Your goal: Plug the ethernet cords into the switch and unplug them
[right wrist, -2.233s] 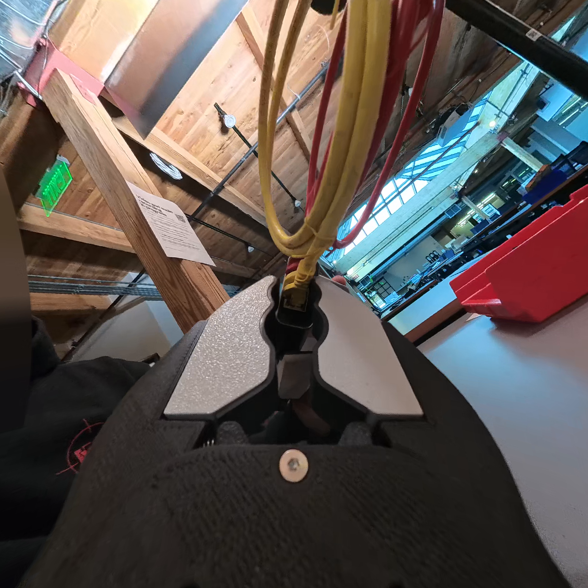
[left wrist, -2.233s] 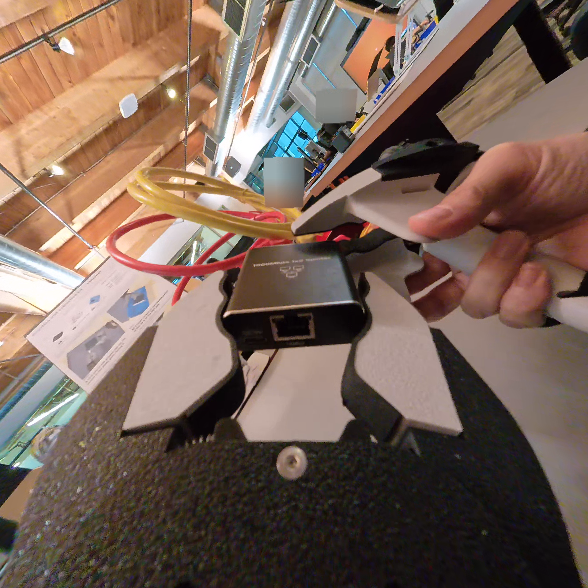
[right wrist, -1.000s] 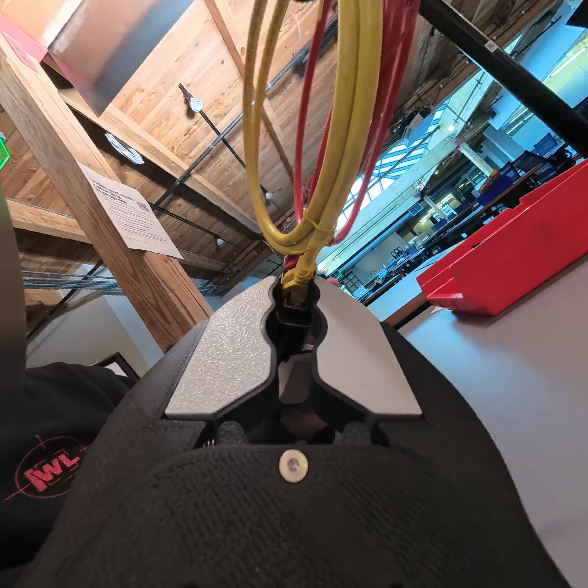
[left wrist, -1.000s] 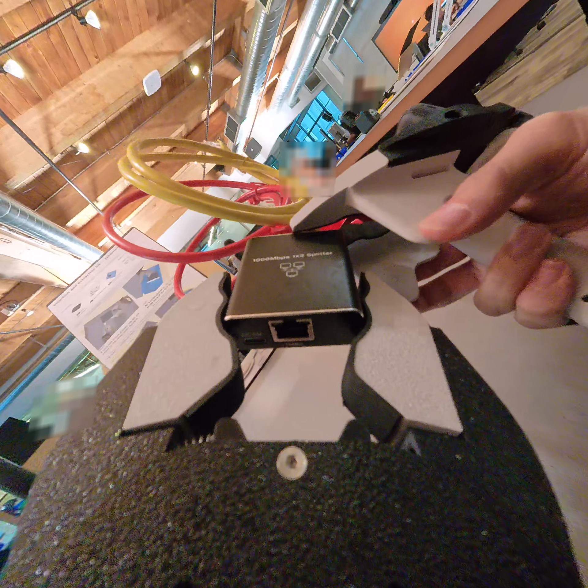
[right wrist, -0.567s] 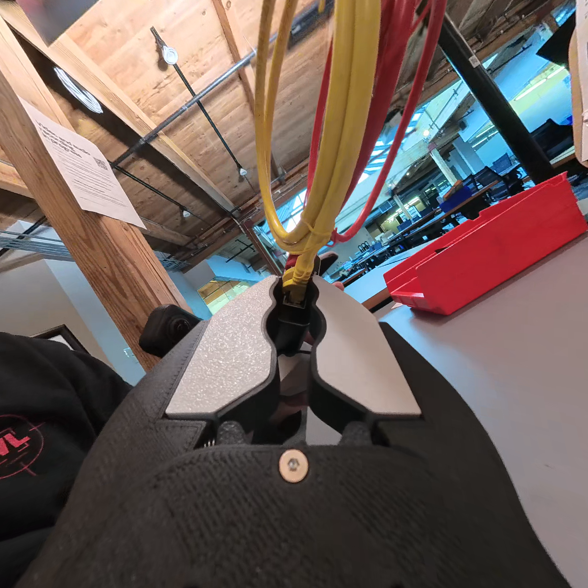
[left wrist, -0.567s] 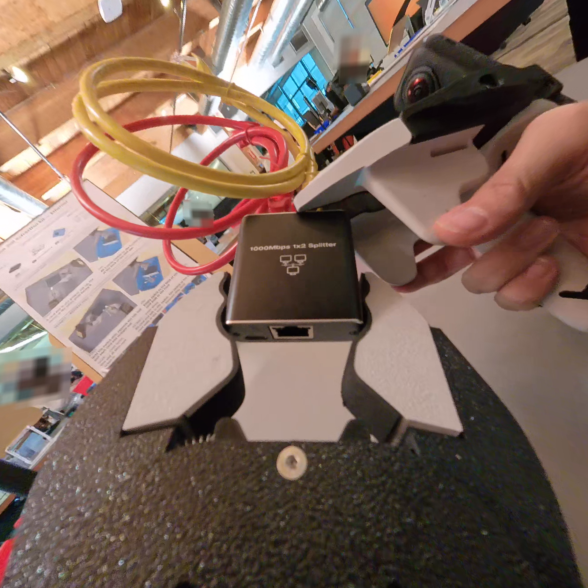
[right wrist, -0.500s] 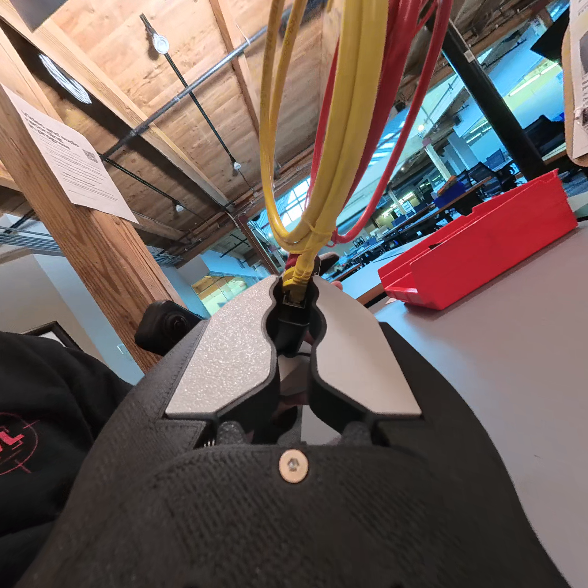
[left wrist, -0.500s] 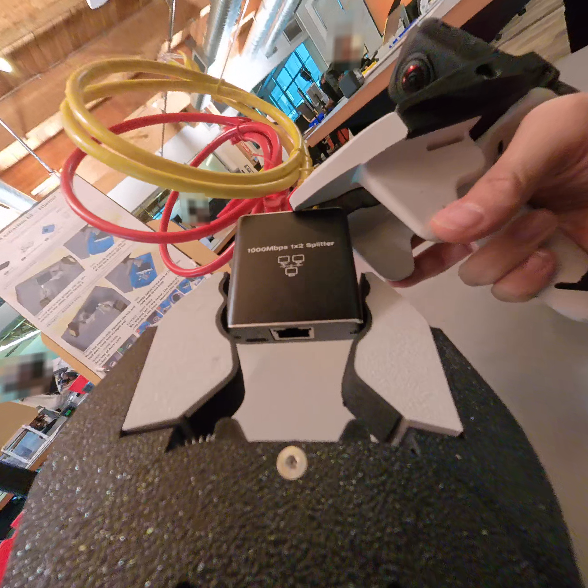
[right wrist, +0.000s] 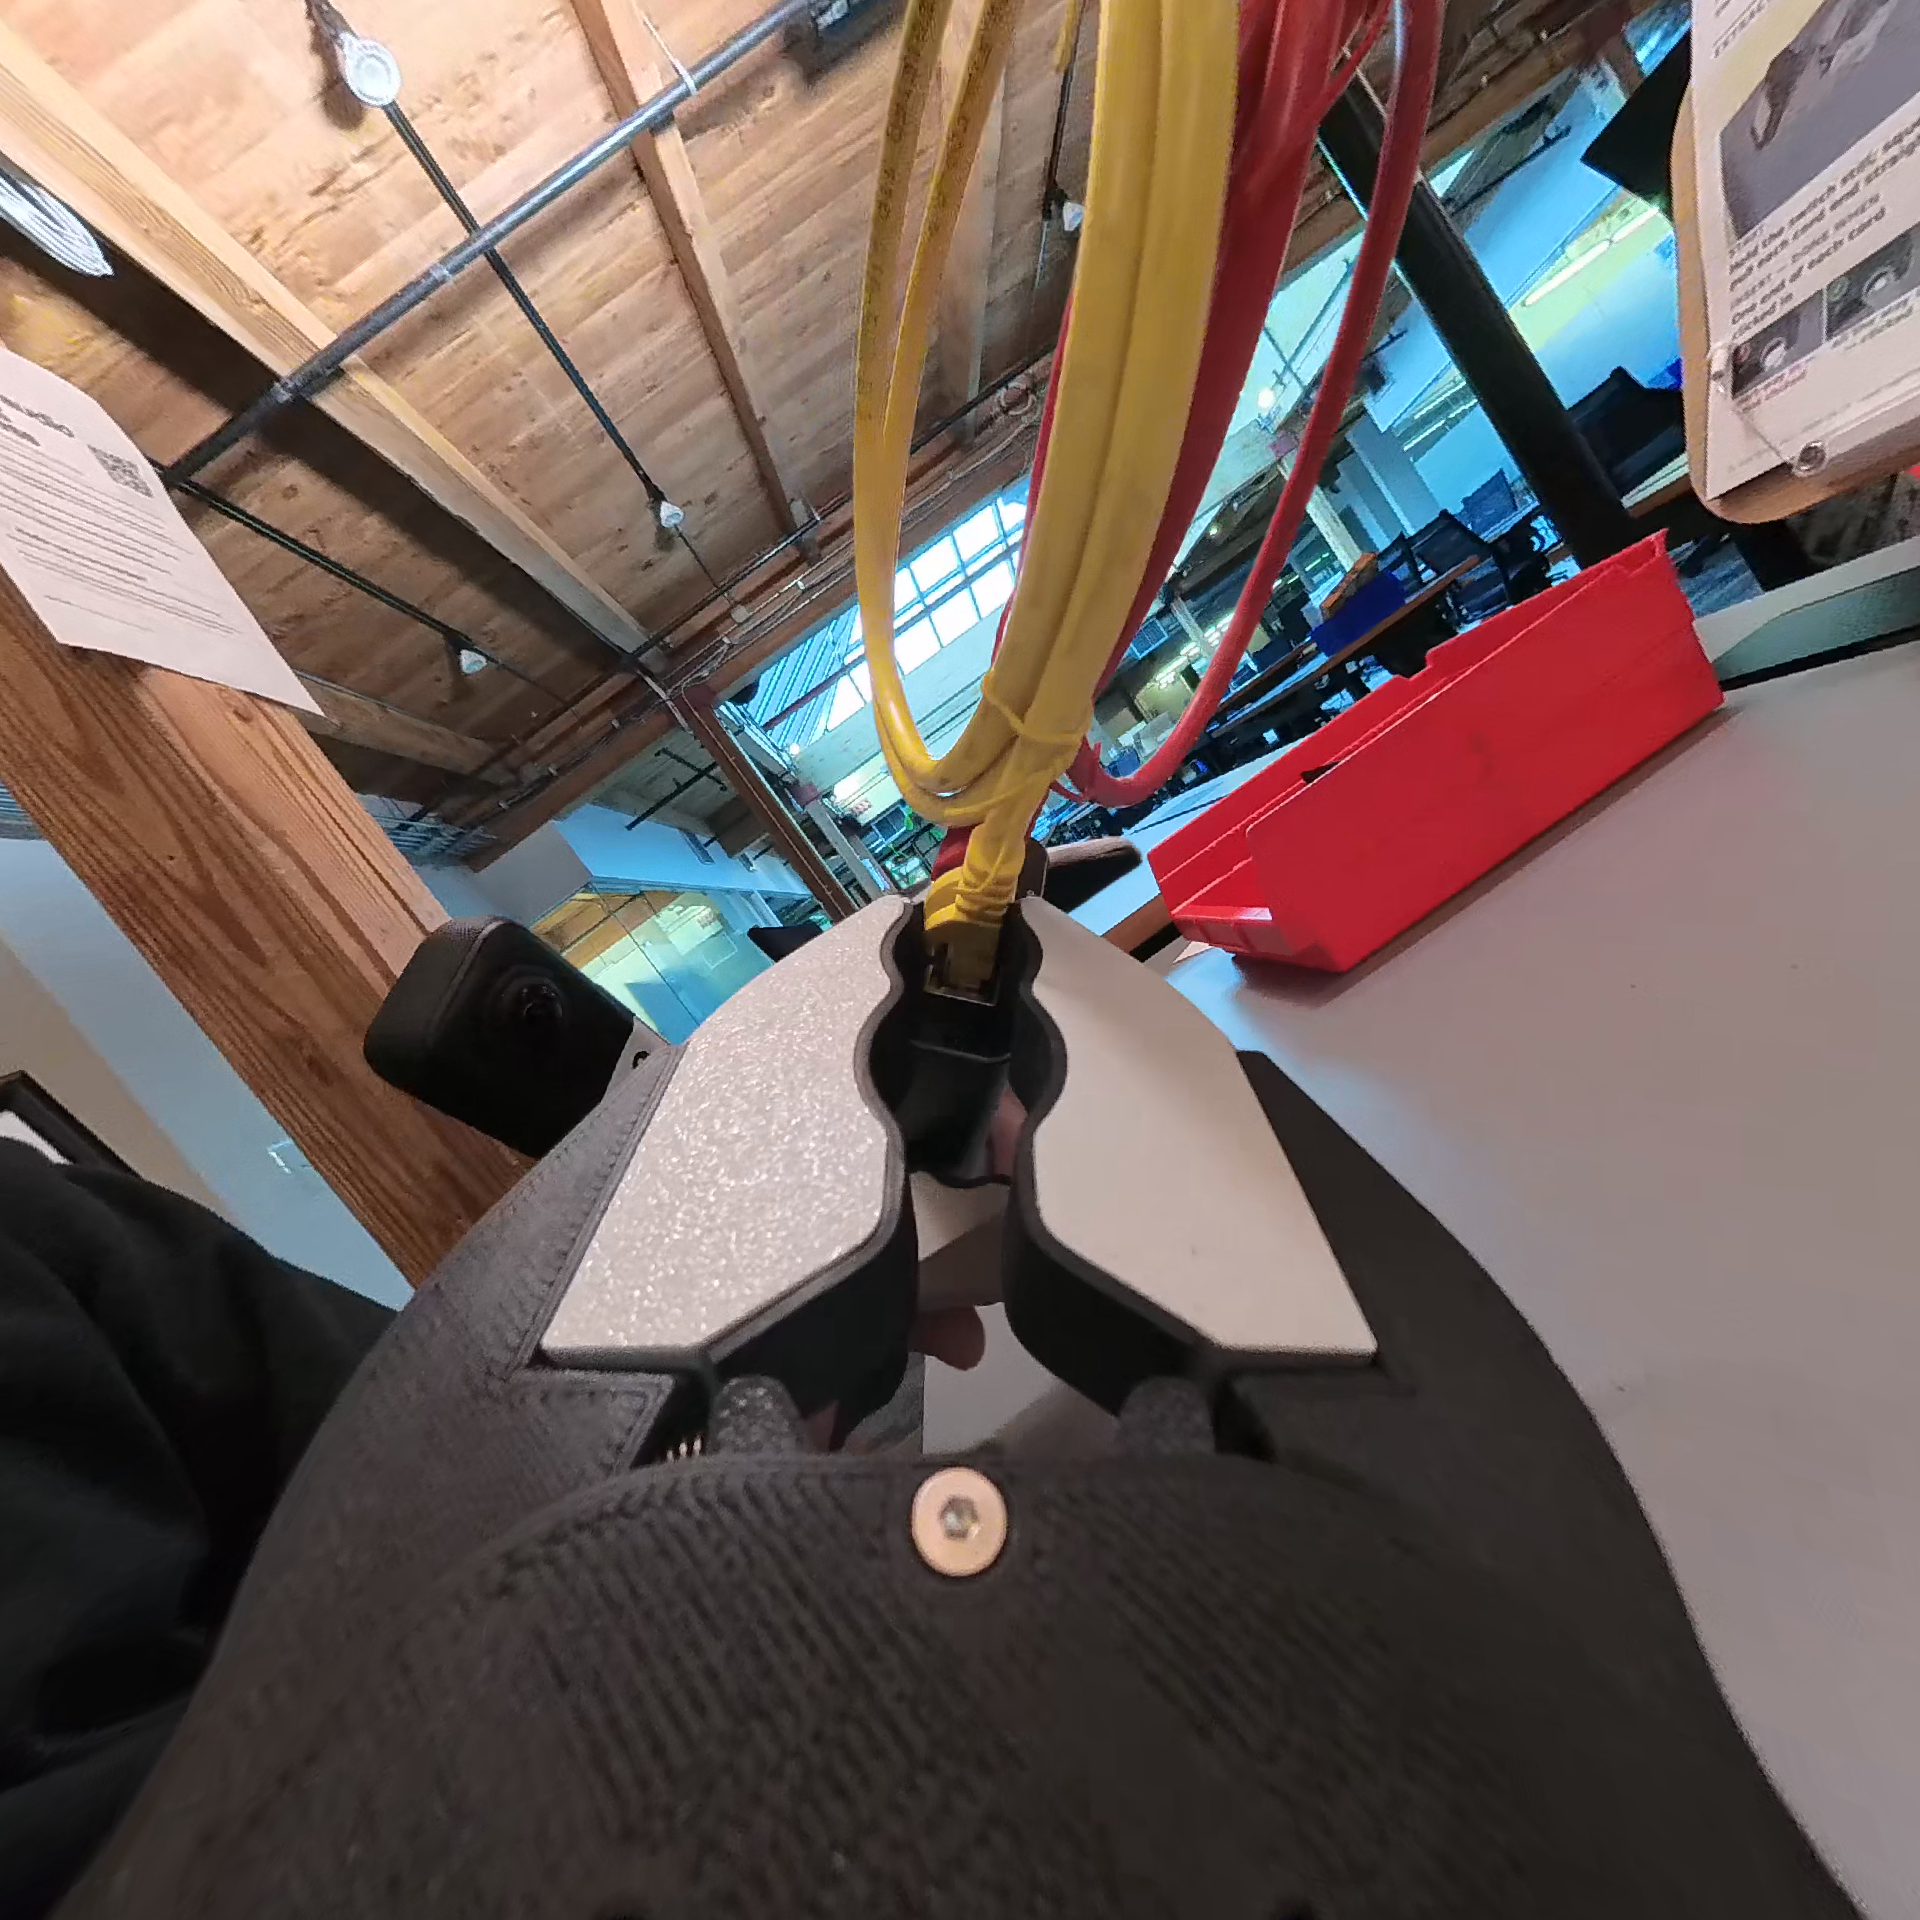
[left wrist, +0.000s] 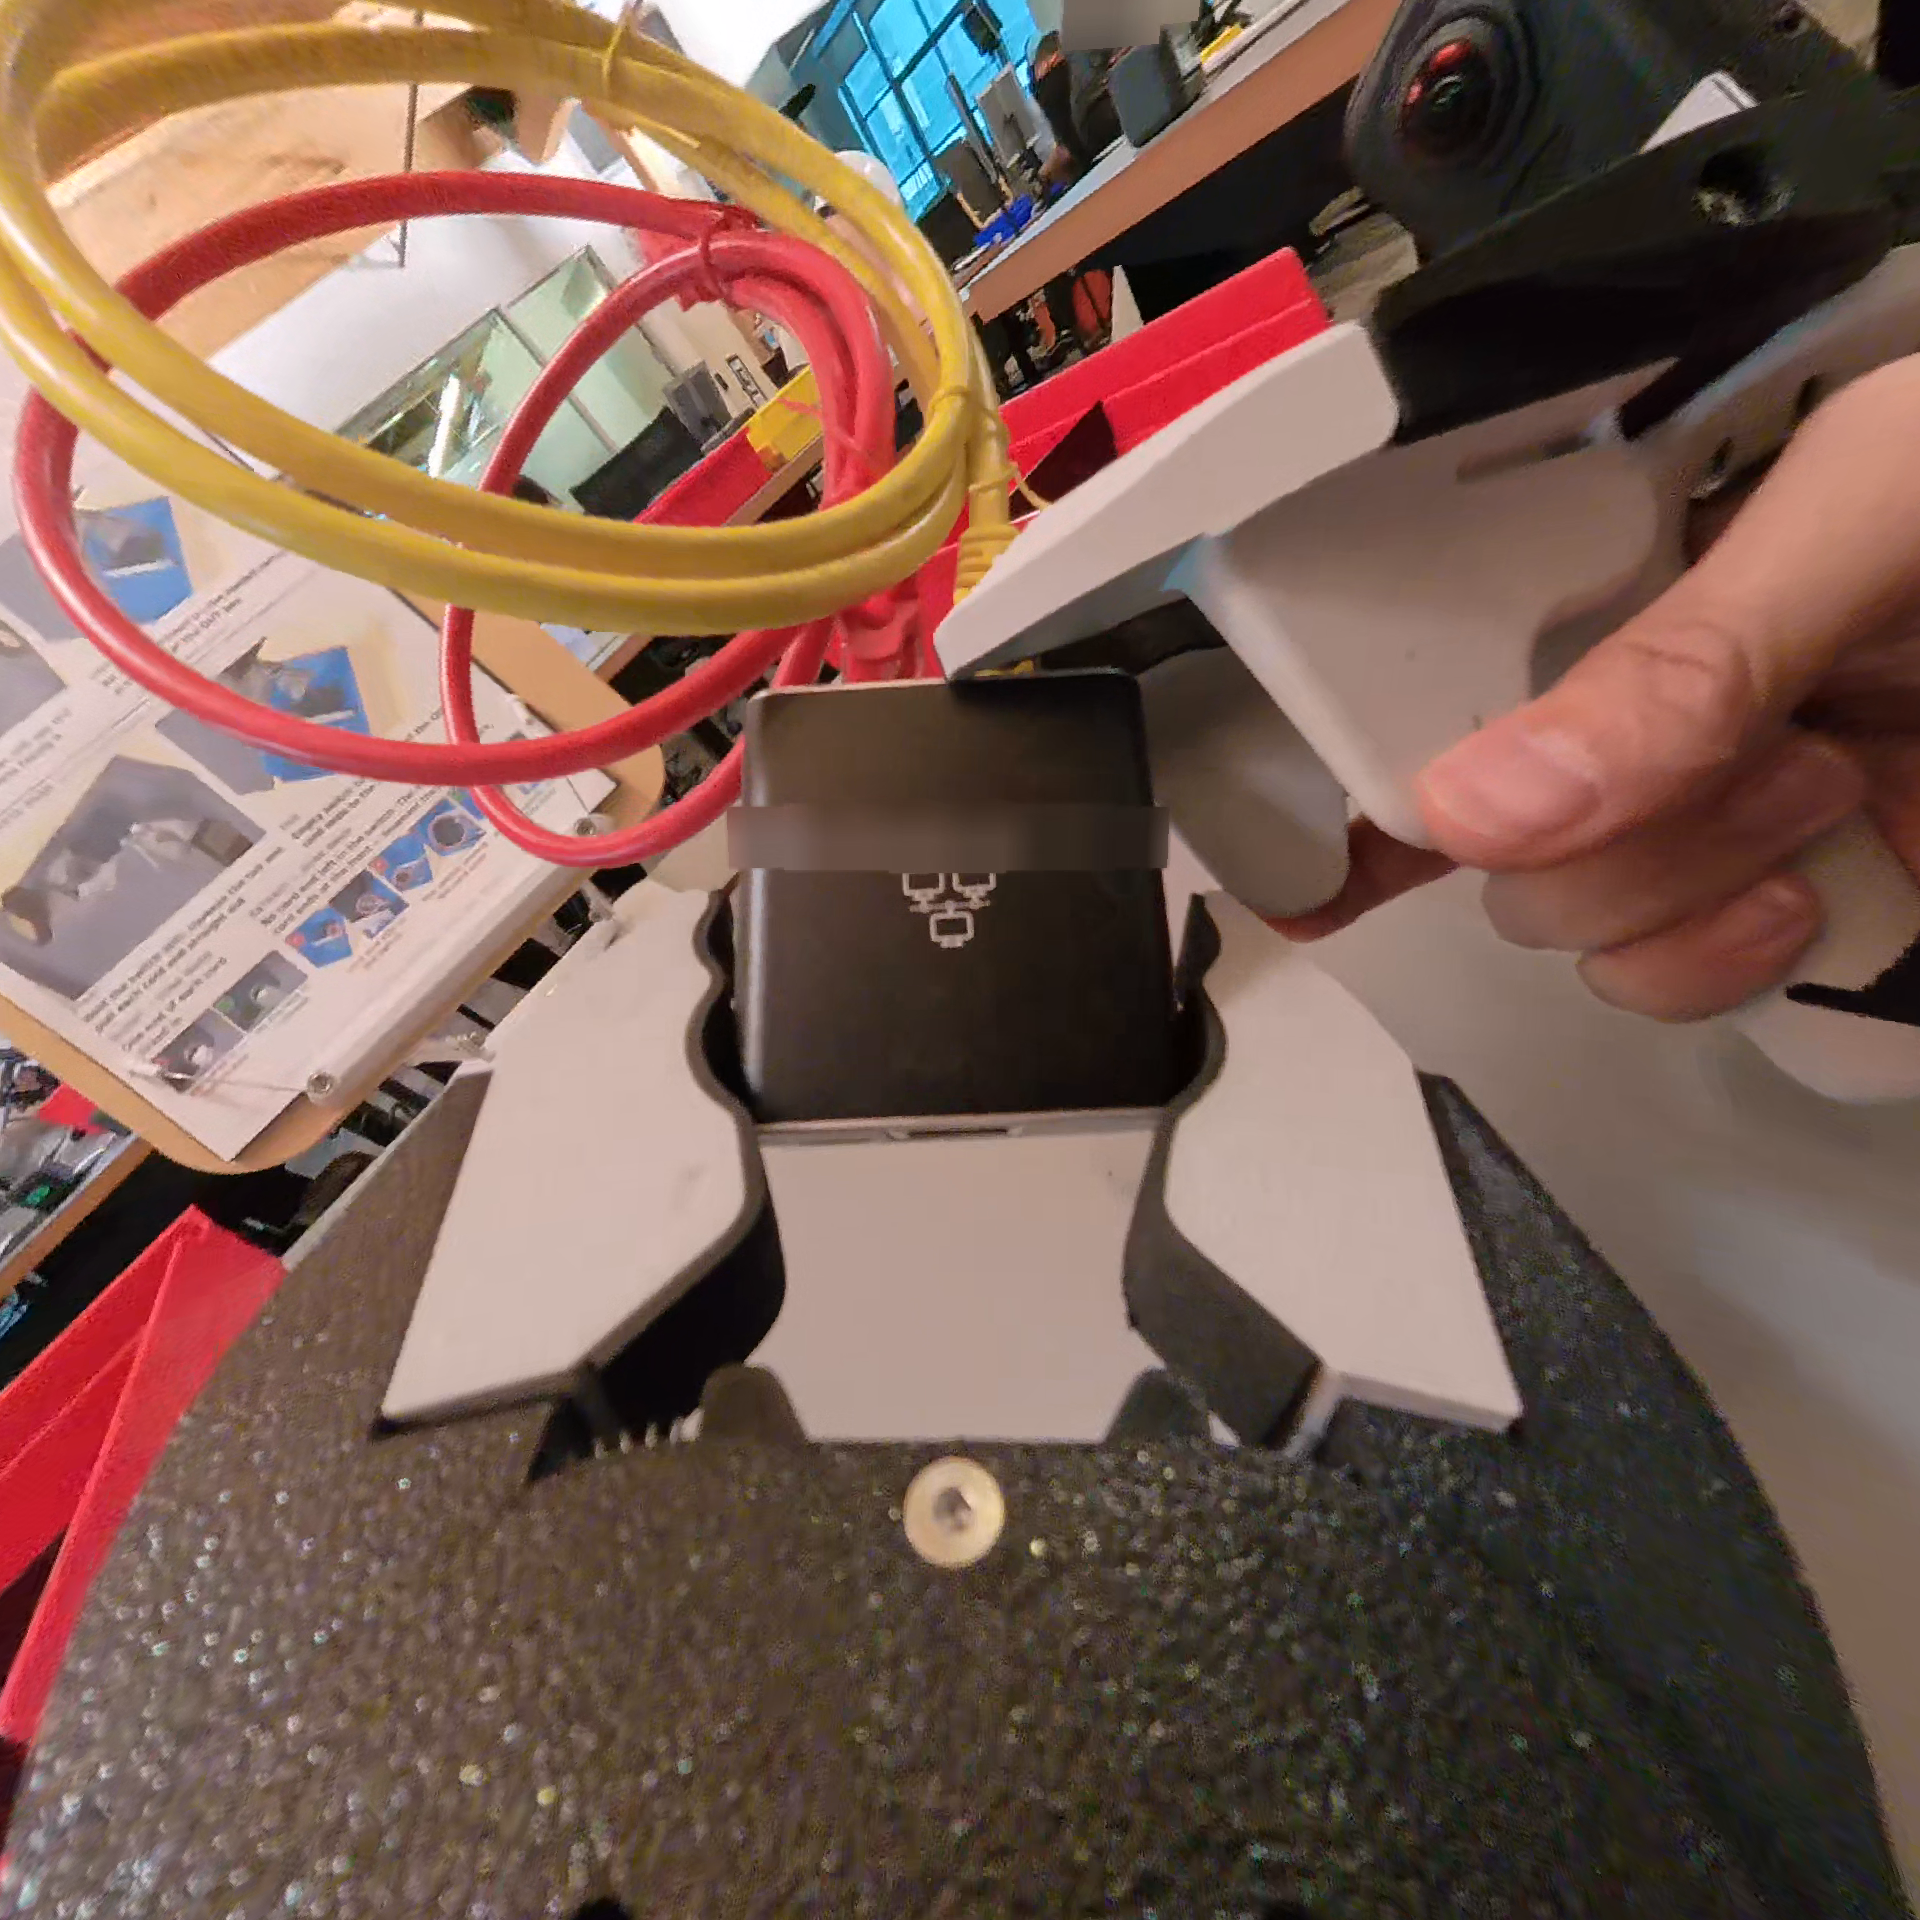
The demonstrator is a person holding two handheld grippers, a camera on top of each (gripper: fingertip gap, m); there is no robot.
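Left hand-held gripper (left wrist: 951, 997) clamped on the black switch (left wrist: 951, 935), held above the grey counter (left wrist: 1662, 1195). Right hand-held gripper (right wrist: 961, 987) closed at the switch's far edge, around the yellow cord (right wrist: 977, 894) plug seated in its port. Yellow and red cord (left wrist: 312, 727) coils looped beyond the switch. Red bin (right wrist: 1455, 800) on the counter behind.

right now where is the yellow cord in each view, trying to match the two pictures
Left wrist view: the yellow cord loops across the upper left, above the black switch, its plug running under the right gripper.
Right wrist view: it hangs from the top centre down into the gripper's fingers.
Shared landmark: the red bin on the grey table.
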